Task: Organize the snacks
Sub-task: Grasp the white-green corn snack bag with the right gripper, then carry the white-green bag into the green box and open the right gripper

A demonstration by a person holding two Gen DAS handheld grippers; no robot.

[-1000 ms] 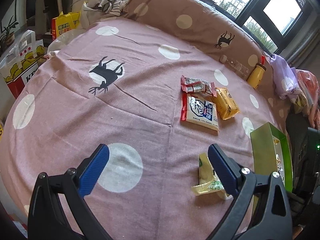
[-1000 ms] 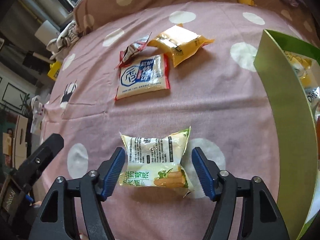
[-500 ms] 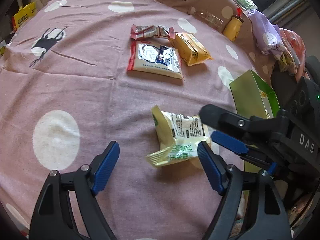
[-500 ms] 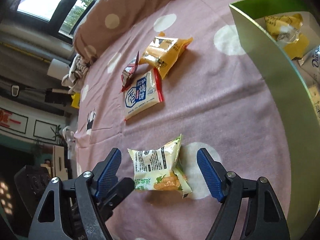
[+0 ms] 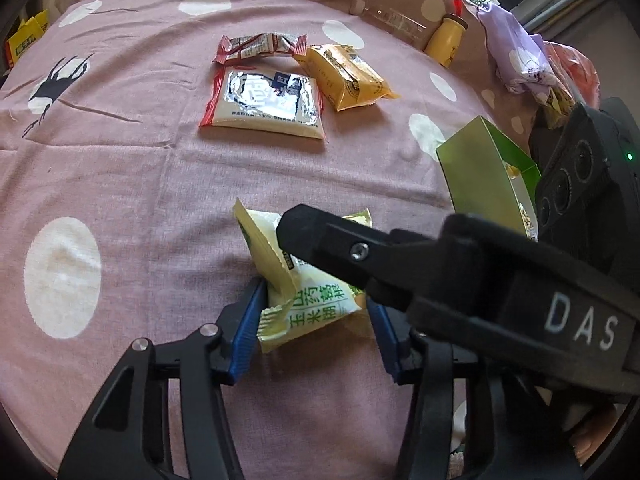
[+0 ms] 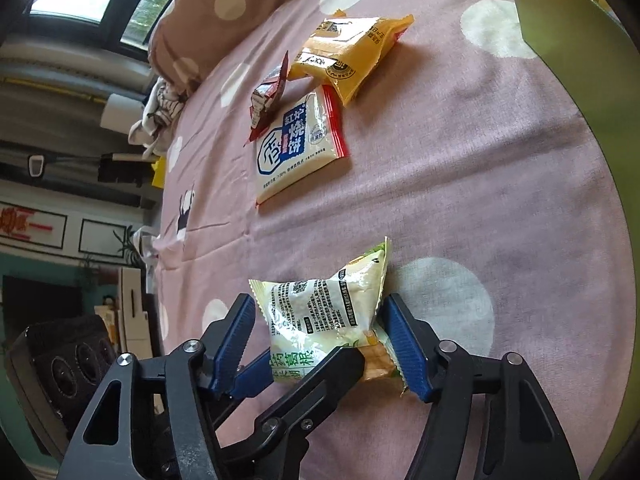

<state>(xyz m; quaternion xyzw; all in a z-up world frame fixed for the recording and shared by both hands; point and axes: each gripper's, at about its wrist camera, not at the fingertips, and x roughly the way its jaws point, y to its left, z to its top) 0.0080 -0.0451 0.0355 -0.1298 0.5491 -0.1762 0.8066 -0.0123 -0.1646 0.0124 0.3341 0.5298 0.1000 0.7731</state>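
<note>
A pale yellow-green snack packet [image 5: 312,308] [image 6: 320,304] lies crumpled on the pink dotted bedspread [image 5: 120,184]. Both grippers reach in on it from opposite sides. My left gripper [image 5: 316,296] has its blue pads pressed on the packet's two sides, its jaws closing. My right gripper [image 6: 318,304] straddles the same packet with its jaws closing; its right pad touches, while its left pad stands a sliver off. One black right finger [image 5: 340,240] crosses over the packet in the left wrist view. A left finger [image 6: 320,380] covers the packet's lower edge in the right wrist view.
Further back lie a white packet with red edges [image 5: 264,104] [image 6: 300,148], an orange-yellow packet [image 5: 344,76] [image 6: 348,48] and a small red wrapper [image 5: 260,46]. An open green box [image 5: 484,176] [image 6: 568,40] holding snacks stands at the right. A yellow bottle [image 5: 444,40] and purple cloth [image 5: 516,56] sit behind.
My left gripper swung right from bare bedspread onto the packet and narrowed from wide to pinching it. My right gripper dipped, rolled and narrowed around the packet, which now bulges up.
</note>
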